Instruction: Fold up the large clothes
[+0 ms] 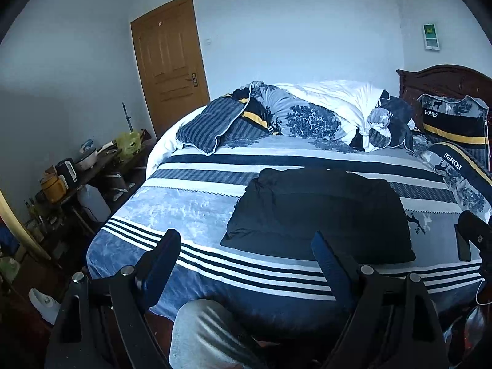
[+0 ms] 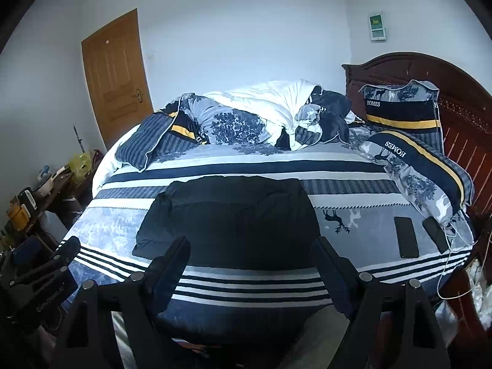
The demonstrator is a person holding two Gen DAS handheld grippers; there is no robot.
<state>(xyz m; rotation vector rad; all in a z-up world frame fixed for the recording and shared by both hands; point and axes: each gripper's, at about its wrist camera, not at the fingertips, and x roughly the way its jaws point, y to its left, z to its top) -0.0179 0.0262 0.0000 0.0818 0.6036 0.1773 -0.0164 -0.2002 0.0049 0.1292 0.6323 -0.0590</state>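
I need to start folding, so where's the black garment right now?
The black garment lies flat on the striped bedspread near the bed's front edge, centre of both wrist views, just beyond both open grippers, with two phones to its right.

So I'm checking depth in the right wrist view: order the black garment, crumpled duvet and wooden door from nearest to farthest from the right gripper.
1. Black garment, on the bed just past the open right gripper.
2. Crumpled duvet, heaped along the bed's far side.
3. Wooden door, shut, in the back wall at left.

Dim bluish light, perhaps daylight; fisheye-warped
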